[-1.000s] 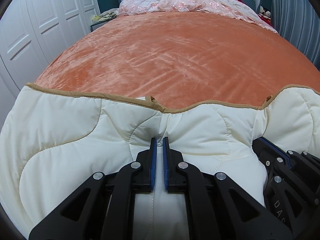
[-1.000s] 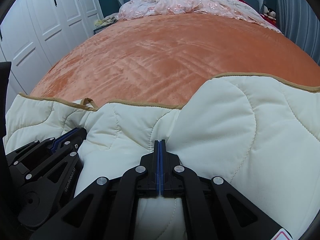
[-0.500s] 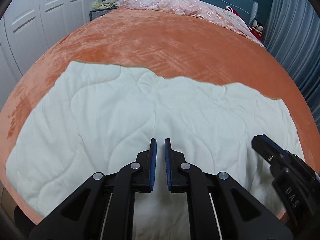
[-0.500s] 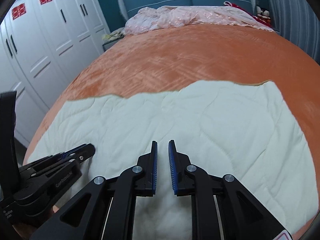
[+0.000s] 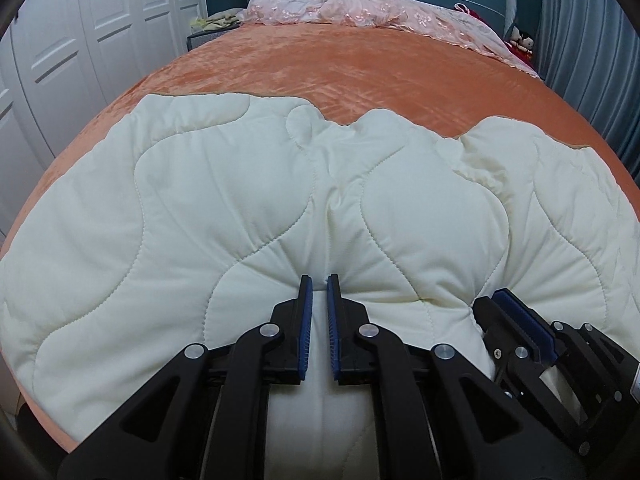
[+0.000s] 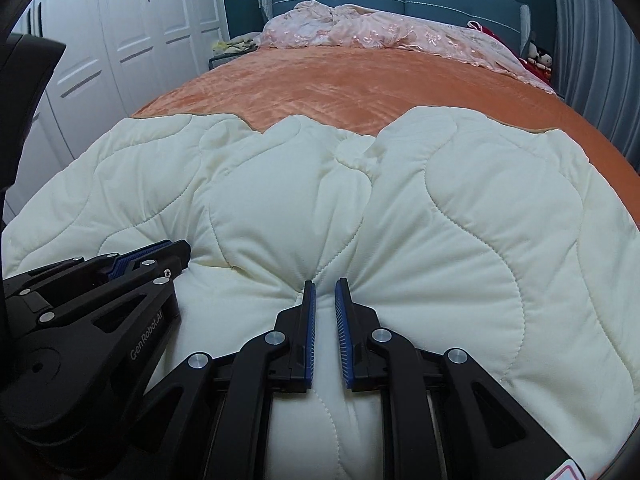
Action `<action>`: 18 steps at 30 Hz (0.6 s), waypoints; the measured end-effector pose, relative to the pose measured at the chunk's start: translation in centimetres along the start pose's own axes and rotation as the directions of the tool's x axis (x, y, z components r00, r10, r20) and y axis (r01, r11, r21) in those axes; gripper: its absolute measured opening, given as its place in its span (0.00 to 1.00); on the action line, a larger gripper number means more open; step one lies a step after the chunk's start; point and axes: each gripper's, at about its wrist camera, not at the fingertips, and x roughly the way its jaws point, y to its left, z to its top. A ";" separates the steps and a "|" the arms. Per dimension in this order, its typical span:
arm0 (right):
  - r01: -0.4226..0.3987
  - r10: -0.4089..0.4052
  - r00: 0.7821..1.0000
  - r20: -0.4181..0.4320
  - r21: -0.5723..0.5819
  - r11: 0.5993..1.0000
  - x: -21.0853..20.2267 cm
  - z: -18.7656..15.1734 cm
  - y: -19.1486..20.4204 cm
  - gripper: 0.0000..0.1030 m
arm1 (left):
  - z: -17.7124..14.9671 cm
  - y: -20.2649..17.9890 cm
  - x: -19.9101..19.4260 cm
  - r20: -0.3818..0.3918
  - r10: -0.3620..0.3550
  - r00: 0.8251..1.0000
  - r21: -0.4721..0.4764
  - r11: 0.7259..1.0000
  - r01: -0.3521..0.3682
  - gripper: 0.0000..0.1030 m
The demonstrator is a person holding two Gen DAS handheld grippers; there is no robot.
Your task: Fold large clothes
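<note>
A: Where's the quilt (image 5: 248,200)?
B: Spread on the bed (image 5: 360,64), near end, far edge bunched toward 12 o'clock.
A: Left tool (image 5: 319,282)?
B: Slightly spread, tips pressed into a puckered ridge of fabric, not clearly pinching. Probably gathering a fold line.
A: Right tool (image 6: 325,285)?
B: Same: narrow gap, fabric radiating from the tips. Seen at 4 o'clock from the left camera, just beside.
A: Why side by side?
B: Likely to take the near edge at two points, keeping the fold even.
</note>
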 end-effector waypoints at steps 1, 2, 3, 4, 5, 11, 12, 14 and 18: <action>0.001 -0.001 1.000 0.006 -0.001 1.000 0.0 -0.1 0.0 0.14 | 0.0 -0.1 0.0 0.004 0.004 1.000 0.003 1.000 -0.004 0.06; 0.002 -0.002 1.000 0.012 -0.001 1.000 0.0 -0.2 -0.1 0.14 | -0.1 -0.1 0.0 0.008 0.008 1.000 0.007 1.000 -0.008 0.06; 0.003 -0.003 1.000 0.017 -0.001 1.000 -0.1 -0.3 -0.1 0.14 | -0.1 -0.2 0.1 0.011 0.011 1.000 0.011 1.000 -0.011 0.06; 0.006 -0.006 1.000 0.023 -0.001 1.000 -0.1 -0.3 -0.1 0.14 | -0.2 -0.3 0.1 0.015 0.014 1.000 0.016 1.000 -0.014 0.06; 0.008 -0.008 1.000 0.026 -0.002 1.000 -0.1 -0.4 -0.1 0.14 | -0.2 -0.3 0.1 0.016 0.017 1.000 0.019 1.000 -0.017 0.06; 0.002 -0.002 1.000 0.020 0.002 1.000 0.0 -0.3 -0.2 0.14 | -0.1 -0.5 0.0 0.010 0.016 1.000 0.026 1.000 -0.017 0.06; -0.006 0.006 1.000 0.014 0.011 1.000 0.0 -0.1 -0.4 0.14 | 0.0 -0.5 -0.1 0.001 0.014 1.000 0.032 0.999 -0.014 0.06; -0.033 0.034 0.999 -0.018 0.049 0.998 -0.1 0.3 -0.9 0.14 | 0.5 0.1 -0.9 -0.029 -0.010 1.000 0.018 1.000 0.011 0.07; -0.087 0.103 0.990 -0.100 0.157 0.984 -1.5 2.0 -1.6 0.13 | 0.5 5.0 -4.8 -0.037 -0.101 0.994 -0.158 0.983 0.094 0.20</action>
